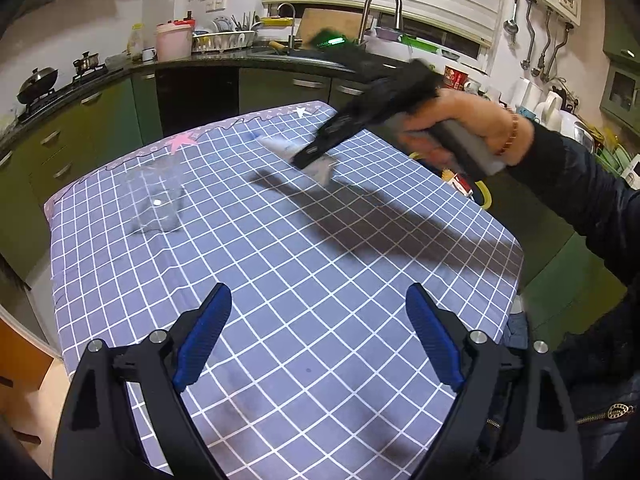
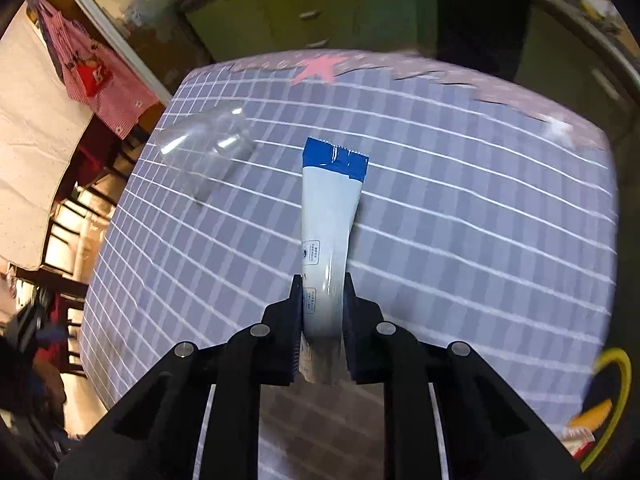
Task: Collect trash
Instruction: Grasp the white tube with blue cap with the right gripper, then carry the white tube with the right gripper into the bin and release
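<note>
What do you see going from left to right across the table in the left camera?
Clear plastic cup → pink star on the tablecloth → white and blue wrapper held by the right hand-held gripper.

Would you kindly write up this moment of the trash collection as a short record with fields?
surface: table under a blue grid-pattern cloth
right claw: shut on a white tube with a blue crimped end, held above the cloth
left claw: open, holding nothing, low over the near side of the table
left on table: clear plastic cup lying on its side
bin: yellow-rimmed basket beside the table, wrappers inside
</note>
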`<state>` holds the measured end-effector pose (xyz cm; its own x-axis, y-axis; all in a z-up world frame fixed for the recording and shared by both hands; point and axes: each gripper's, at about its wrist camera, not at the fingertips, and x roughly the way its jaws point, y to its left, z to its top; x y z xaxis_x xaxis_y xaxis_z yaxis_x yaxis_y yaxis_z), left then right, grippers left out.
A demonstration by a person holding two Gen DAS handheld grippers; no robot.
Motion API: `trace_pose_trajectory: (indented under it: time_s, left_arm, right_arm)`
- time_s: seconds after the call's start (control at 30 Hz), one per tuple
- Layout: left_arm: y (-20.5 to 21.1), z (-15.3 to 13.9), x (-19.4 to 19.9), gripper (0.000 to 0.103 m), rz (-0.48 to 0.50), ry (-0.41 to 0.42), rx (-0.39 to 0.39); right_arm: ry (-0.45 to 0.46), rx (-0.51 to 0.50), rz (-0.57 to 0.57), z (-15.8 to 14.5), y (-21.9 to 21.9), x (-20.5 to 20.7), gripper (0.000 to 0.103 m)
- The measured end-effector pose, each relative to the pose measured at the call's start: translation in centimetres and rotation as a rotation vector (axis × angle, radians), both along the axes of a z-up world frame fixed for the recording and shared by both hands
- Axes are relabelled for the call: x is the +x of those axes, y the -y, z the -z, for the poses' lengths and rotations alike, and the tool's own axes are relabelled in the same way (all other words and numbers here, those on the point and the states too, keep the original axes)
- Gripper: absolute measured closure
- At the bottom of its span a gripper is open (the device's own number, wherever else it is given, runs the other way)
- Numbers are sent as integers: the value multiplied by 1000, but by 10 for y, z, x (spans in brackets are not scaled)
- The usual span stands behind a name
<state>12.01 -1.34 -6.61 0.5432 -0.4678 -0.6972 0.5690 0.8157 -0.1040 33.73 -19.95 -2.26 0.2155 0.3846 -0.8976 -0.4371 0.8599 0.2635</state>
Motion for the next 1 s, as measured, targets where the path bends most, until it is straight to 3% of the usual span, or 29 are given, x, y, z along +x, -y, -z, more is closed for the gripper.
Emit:
trace_pose_trajectory:
  time_s: [0.1,0.23,0.33,0.47,0.6,0.83,0.93,0.97,1.0]
  left_arm:
    - [7,0,1,19,16,3,5]
    - [16,3,3,18,30,-1,5]
    - [21,4,7,18,34,-5,10]
    - [31,3,10,18,46,-10,17]
    - [43,1,9,18,69,-6,36]
    - [61,-5,3,18,102,6,71]
    - [63,-7,-2,18,112,17,80]
    - [63,-8,-3,17,114,19,81]
    - [63,-8,-3,17,114,20,82]
  right_arm:
    - [35,-6,82,-13,59,-17,85]
    - [81,-89,267,-15,160,-43,85]
    - [84,-195,407,-4,234,-62,85]
    - [20,-260,515,22,301,-82,85]
    - [0,-324,568,44,334,-95,85]
    - [-152,-110,600,65,351,-82,82]
    - [-197,-104,613,69,349,-58,81]
    - [-216,-98,620,70,350,-52,79]
    - [-236,-90,620,71,351,-46,70]
